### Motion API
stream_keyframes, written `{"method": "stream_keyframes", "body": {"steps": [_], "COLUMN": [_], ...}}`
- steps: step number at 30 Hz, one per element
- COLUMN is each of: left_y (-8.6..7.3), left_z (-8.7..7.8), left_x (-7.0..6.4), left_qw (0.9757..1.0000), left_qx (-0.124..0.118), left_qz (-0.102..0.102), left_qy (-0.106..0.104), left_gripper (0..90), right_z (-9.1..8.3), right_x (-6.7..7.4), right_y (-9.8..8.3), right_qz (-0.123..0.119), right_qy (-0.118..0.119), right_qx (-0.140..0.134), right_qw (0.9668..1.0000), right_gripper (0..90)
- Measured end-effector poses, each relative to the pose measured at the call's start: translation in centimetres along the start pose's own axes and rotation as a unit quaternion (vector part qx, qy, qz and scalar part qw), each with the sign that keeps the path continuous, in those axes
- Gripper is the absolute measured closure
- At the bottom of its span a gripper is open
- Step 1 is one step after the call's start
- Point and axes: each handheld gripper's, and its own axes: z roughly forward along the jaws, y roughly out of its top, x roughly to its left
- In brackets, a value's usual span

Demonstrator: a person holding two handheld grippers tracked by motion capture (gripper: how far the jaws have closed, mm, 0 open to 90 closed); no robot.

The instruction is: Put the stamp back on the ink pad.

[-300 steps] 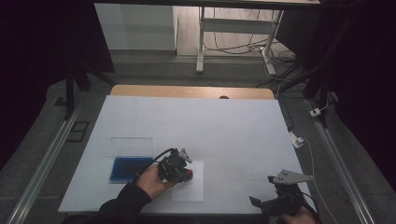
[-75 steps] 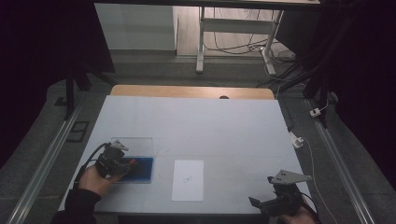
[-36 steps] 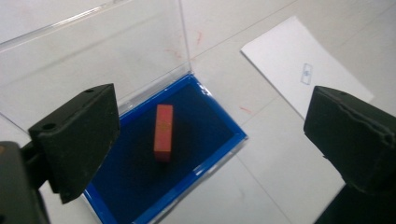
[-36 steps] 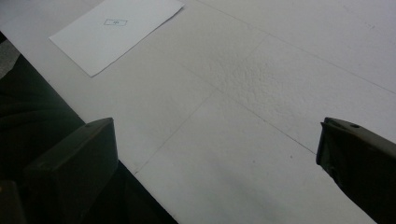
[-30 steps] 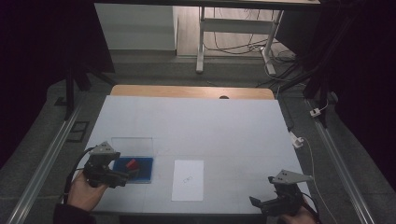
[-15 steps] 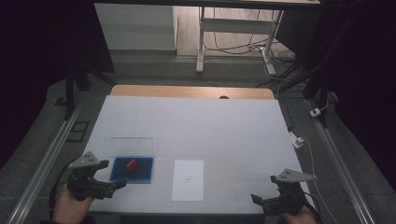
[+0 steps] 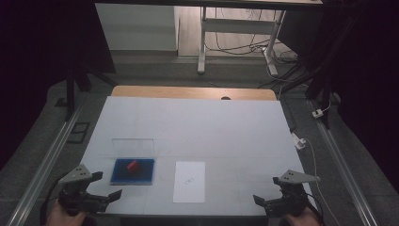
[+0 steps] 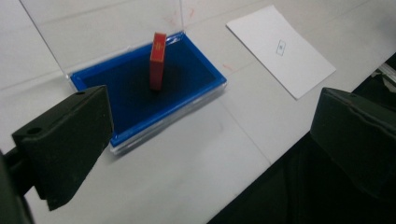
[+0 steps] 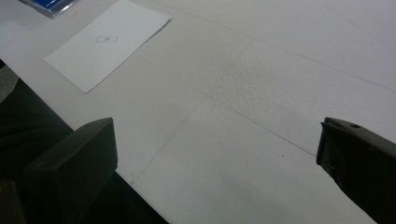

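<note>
jaws apart, white paper (image 7: pixel 189 181) beside blue box (image 7: pixel 133 171)

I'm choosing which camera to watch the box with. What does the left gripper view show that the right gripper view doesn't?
Left gripper view: the whole blue tray of the open box, a red block standing upright inside it, and the clear lid raised behind. The left gripper has its jaws wide apart with nothing between them.

Right gripper view: a broad bare stretch of the white table between the open right gripper.

Both: the white paper sheet with a small printed mark, and at least a corner of the box.
</note>
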Motion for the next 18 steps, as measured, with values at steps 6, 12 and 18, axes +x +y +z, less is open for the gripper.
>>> {"method": "stream_keyframes", "body": {"steps": [6, 12, 18], "left_y": [-0.8, -1.2, -1.1], "left_z": [0.1, 0.2, 0.3], "left_x": [0.1, 0.0, 0.1], "left_qw": [0.9999, 0.9995, 0.9992], "left_qx": [0.012, 0.029, 0.034], "left_qz": [-0.003, -0.006, -0.014], "left_qy": [0.000, 0.015, 0.017], "left_gripper": [0.0, 0.0, 0.0], "right_z": [0.0, 0.0, 0.1], "right_x": [0.0, 0.1, 0.1], "right_y": [0.0, 0.0, 0.0], "right_qz": [-0.001, -0.002, -0.002], "right_qy": [-0.002, -0.003, -0.003], "right_qx": [0.002, 0.003, 0.003], "right_qw": [1.0000, 1.0000, 1.0000], "right_gripper": [0.0, 0.0, 0.0]}}
